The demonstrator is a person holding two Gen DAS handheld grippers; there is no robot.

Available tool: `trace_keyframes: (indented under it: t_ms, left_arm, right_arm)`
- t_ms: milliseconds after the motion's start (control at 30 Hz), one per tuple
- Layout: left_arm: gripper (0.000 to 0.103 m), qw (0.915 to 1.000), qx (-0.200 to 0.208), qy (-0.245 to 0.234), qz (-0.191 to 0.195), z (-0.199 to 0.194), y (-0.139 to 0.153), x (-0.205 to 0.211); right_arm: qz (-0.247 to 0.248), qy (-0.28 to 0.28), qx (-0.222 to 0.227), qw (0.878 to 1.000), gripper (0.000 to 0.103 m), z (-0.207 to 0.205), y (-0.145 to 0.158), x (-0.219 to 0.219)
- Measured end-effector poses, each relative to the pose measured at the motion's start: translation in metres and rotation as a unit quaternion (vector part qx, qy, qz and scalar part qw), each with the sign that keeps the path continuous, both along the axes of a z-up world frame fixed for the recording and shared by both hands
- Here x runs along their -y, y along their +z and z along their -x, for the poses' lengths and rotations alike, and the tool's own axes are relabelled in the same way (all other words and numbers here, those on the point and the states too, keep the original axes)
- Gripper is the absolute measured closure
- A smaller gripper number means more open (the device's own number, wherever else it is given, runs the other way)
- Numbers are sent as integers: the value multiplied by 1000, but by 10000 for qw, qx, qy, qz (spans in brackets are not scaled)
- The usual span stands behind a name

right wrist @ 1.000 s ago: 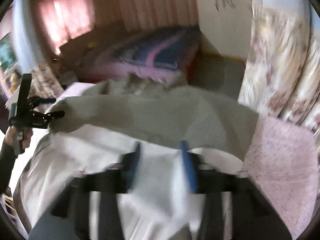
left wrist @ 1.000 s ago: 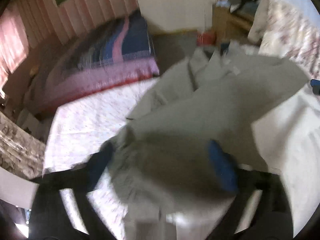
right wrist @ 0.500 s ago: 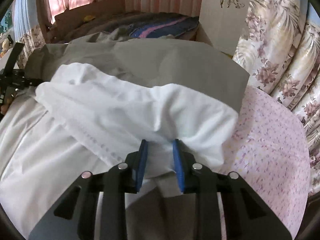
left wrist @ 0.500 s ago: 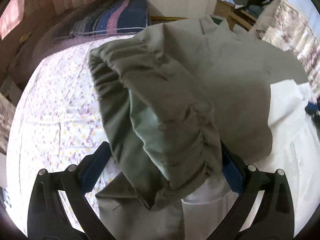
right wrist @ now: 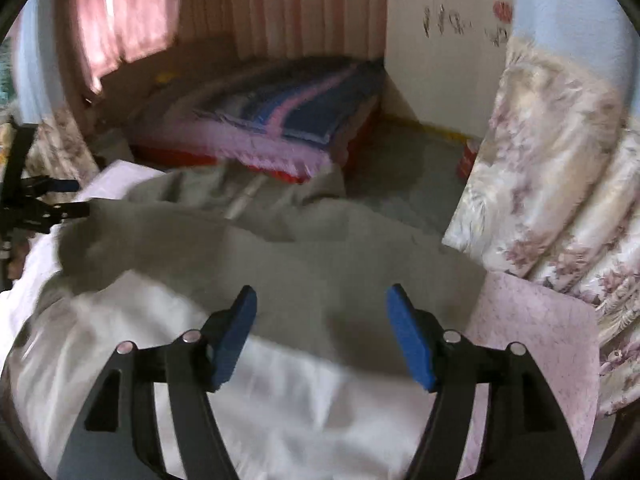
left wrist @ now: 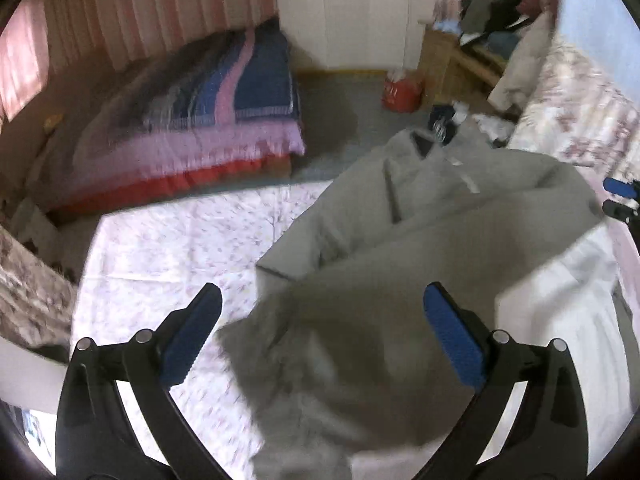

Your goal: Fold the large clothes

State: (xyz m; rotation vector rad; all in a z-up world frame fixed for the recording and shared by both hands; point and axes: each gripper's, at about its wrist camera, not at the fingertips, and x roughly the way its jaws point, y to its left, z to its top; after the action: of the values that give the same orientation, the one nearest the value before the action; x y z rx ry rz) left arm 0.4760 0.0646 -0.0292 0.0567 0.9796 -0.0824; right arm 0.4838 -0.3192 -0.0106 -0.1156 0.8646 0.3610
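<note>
A large grey garment with a white lining point(left wrist: 420, 264) lies folded over on a floral bedsheet point(left wrist: 160, 248). Its gathered grey cuff lies below my left gripper point(left wrist: 320, 320), which is open and empty above it. In the right wrist view the garment point(right wrist: 312, 264) spreads across the bed with white lining point(right wrist: 224, 380) toward me. My right gripper point(right wrist: 320, 320) is open and empty just above the white lining. The left gripper also shows in the right wrist view point(right wrist: 48, 204) at the far left, and the right gripper shows at the right edge of the left wrist view point(left wrist: 620, 196).
A second bed with a striped blue and pink quilt point(left wrist: 216, 92) stands beyond a strip of grey floor point(left wrist: 340, 128). A red container point(left wrist: 400, 88) and a wooden shelf with clothes point(left wrist: 480, 44) stand at the back. Floral curtains point(right wrist: 552, 184) hang on the right.
Both grippers have let go of the garment and opened. The cuff and the white lining have dropped onto the bed, and both grippers have pulled back and up.
</note>
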Motion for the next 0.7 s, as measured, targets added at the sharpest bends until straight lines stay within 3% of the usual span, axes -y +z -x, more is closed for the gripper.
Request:
trace_keyframes:
  t_ms: [33,67,100,200,367,700]
  left_arm:
    - [12,9997,-228,15,24,-11,-11,1]
    - [22,9988,-496,49,8,-22,-25,1]
    - [22,9977,-655,132,-118,-29,-35,0]
    - [20,9965,-791,267,93,-35,-54,-14]
    - [3,9964,-752,397,57,-39,-69,-22]
    - [3,9967,-656,486,9,-32,-71,-16]
  right_arm:
    - [71,-14,-282,9996,40,-16,-14,-7]
    - [196,-19,-406,9990,53,-22,-24,-9]
    - [411,-44,-441,9982,59,-28,-32,-11]
    - [486,-170,-536,9972,74,-39,-50,-1]
    - [150,-414,-601,9972,95,-52,-61,23]
    - [-444,-873,-775,9922,98,-53,-74,52]
